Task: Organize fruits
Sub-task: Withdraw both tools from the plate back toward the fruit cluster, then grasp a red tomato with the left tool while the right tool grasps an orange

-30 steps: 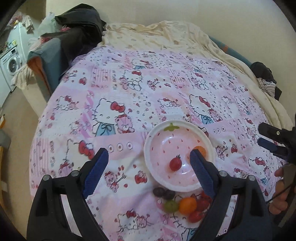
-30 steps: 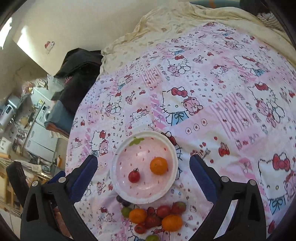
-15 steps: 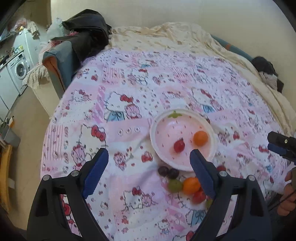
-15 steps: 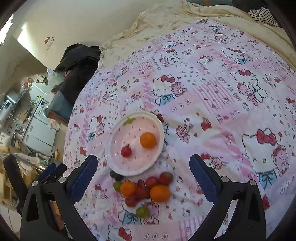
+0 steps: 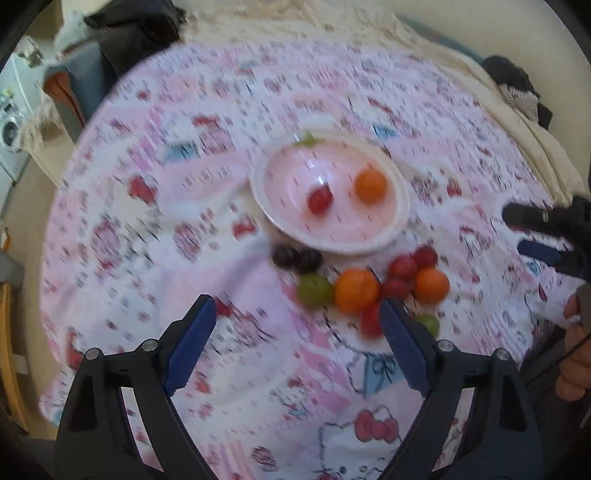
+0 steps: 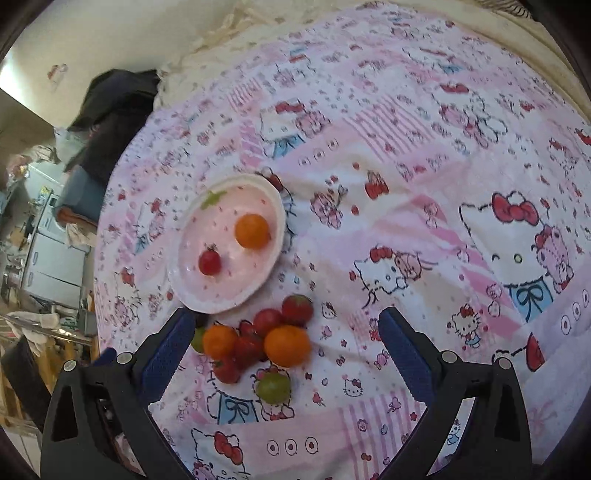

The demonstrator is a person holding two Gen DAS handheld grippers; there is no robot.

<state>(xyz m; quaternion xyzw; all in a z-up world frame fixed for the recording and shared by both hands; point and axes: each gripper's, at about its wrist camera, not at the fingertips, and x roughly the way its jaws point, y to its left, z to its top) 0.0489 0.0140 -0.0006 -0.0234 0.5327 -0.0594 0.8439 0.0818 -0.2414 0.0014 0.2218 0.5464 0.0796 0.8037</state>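
Note:
A pink strawberry-print plate (image 5: 400, 206) (image 6: 184, 275) lies on the bed and holds an orange (image 5: 371, 185) (image 6: 252, 231) and a red cherry tomato (image 5: 320, 200) (image 6: 209, 261). In front of it lies a pile of loose fruit: oranges (image 5: 357, 290) (image 6: 287, 345), red tomatoes (image 6: 267, 320), a strawberry (image 6: 297, 307), green fruits (image 5: 314, 289) (image 6: 273, 386) and dark grapes (image 5: 297, 258). My left gripper (image 5: 295, 343) is open and empty, just short of the pile. My right gripper (image 6: 286, 349) is open and empty, with the pile between its fingers.
The bed is covered by a pink Hello Kitty sheet (image 6: 443, 184). A cream blanket (image 5: 332, 26) lies at the far end. Dark clothes on a chair (image 5: 110, 40) stand at the far left. The right gripper shows at the right edge of the left wrist view (image 5: 546, 236).
Both grippers have pulled back and lowered towards the near side of the pile. The plate and fruit have not moved. The left wrist view is now blurred by motion.

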